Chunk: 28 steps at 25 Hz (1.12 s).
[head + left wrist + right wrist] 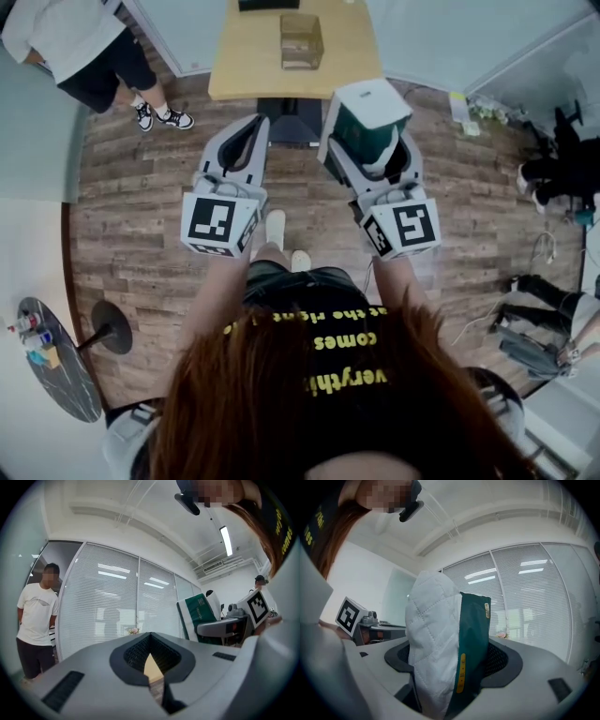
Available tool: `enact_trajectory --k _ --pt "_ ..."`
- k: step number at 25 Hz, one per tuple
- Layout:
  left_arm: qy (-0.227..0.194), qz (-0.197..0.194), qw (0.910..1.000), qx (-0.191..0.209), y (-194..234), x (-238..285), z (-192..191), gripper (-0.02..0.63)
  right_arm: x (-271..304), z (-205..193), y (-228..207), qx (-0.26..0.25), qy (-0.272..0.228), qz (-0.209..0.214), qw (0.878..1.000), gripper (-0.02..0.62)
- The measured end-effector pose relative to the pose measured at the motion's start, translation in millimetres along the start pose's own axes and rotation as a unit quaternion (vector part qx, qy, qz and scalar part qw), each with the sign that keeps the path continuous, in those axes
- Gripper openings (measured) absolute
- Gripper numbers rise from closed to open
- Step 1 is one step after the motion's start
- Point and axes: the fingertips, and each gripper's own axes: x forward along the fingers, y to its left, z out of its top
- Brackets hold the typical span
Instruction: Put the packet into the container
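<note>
My right gripper (367,141) is shut on the packet (372,120), a white quilted pack with a dark green side. In the right gripper view the packet (440,644) stands upright between the jaws of the right gripper (450,672) and hides much of what lies beyond. My left gripper (248,141) is shut with nothing in it; its jaws (152,658) meet around a narrow notch. The packet (199,613) also shows off to the right in the left gripper view. The container (301,39), a clear open box, sits on the wooden table (239,66) ahead, well beyond both grippers.
A person (89,42) in a white shirt stands at the left of the table. A dark chair (291,120) sits at the table's near edge. A small round table (52,366) with items is at lower left. Bags and cables (548,178) lie at the right.
</note>
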Motion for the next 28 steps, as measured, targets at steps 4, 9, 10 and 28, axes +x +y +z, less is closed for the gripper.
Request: enact_trajectory --k 4,9,10,28 --pt "-0.003 -0.016 0.9999 0.000 18 27 -3 0.000 29 -3 -8 0.001 0.001 -0.007 1.000 0.383" --pt "-0.011 -0.029 0.9995 0.011 45 62 2 0.000 71 -2 -18 -0.003 -0.001 -0.015 1.000 0.383" --pt "-0.010 -0.030 0.9994 0.011 52 68 2 0.000 79 -1 -21 -0.005 -0.002 -0.018 1.000 0.383" --pt "0.009 -0.052 0.9986 -0.005 127 138 -19 0.000 170 -10 -57 -0.014 0.006 -0.056 0.998 0.383"
